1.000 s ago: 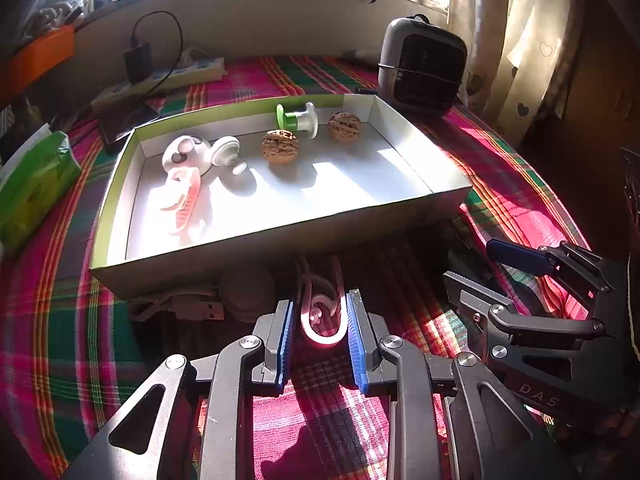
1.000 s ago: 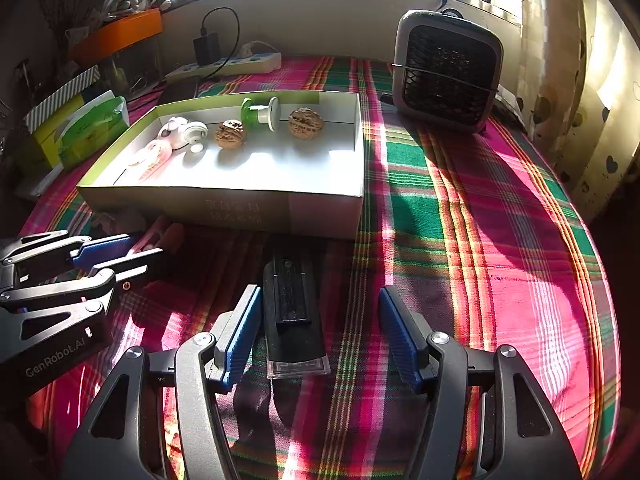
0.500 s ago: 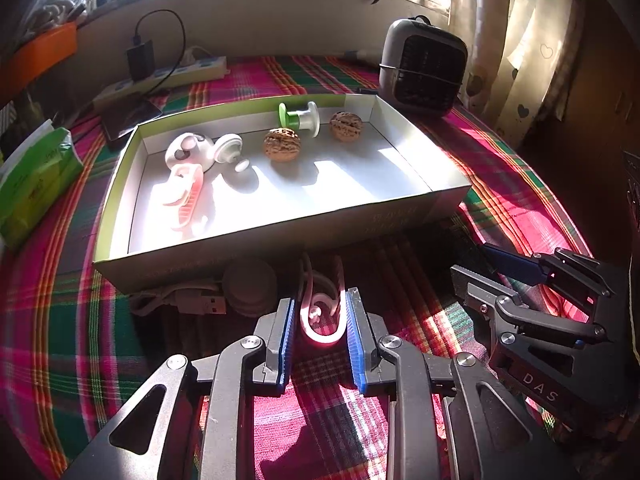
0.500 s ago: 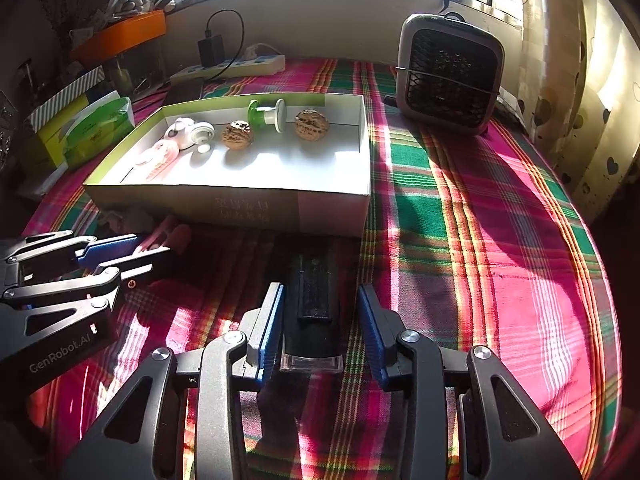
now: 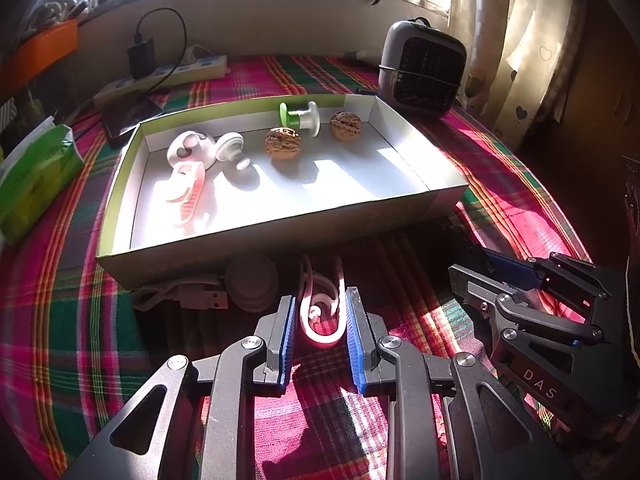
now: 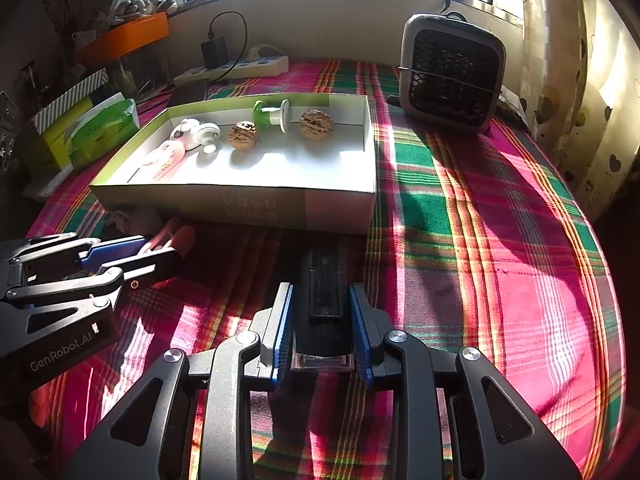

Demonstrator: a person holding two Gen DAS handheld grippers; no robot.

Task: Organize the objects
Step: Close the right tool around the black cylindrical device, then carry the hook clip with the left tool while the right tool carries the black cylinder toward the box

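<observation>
Already in your box [image 5: 248,236]: two walnuts, a green-capped piece, white pieces, one pink clip; still outside: pink clip [image 5: 322,312] clenched in your left gripper [image 5: 320,334], black device [image 6: 325,300] clamped in your right gripper [image 6: 322,334], white cable and disc beside the box wall.

— What can we read here?
— "GenRobot.AI" on the left gripper [image 6: 132,258], left of our fingers [image 6: 281,328]. "DAS" on the right gripper [image 5: 516,276].
— And the box [image 6: 340,208] ahead?
— Faint print on its front wall; we cannot read it.
</observation>
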